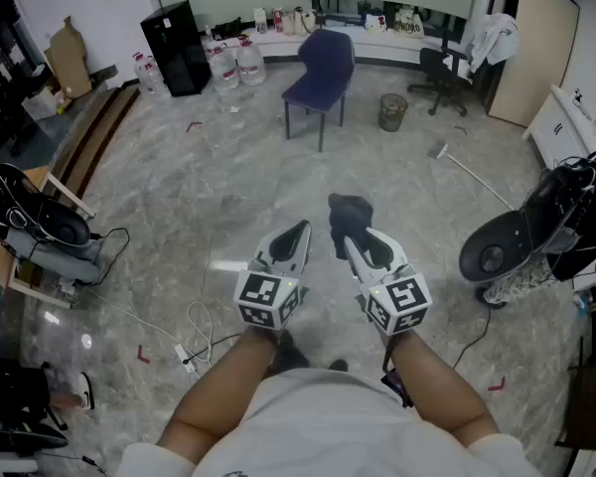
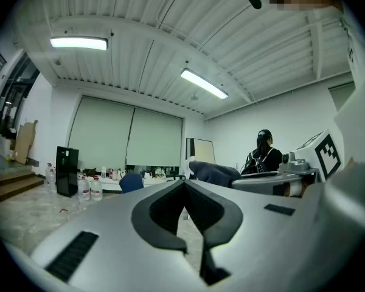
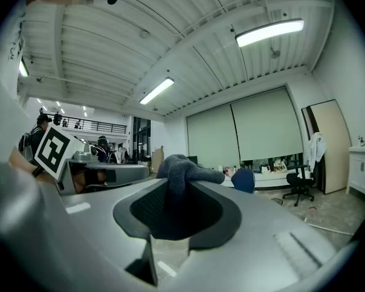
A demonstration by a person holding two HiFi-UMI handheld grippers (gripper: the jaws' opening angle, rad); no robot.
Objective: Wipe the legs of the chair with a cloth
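Note:
A blue chair with thin dark legs stands well ahead on the marble floor, small in the left gripper view and the right gripper view. My right gripper is shut on a dark grey cloth, which bunches up between its jaws. Beside it my left gripper is shut with nothing in it. Both grippers are held side by side, far short of the chair.
A bin and a black office chair stand right of the blue chair. Water bottles and a black cabinet sit at the back left. A scooter is at the right. Cables trail on the floor at the left.

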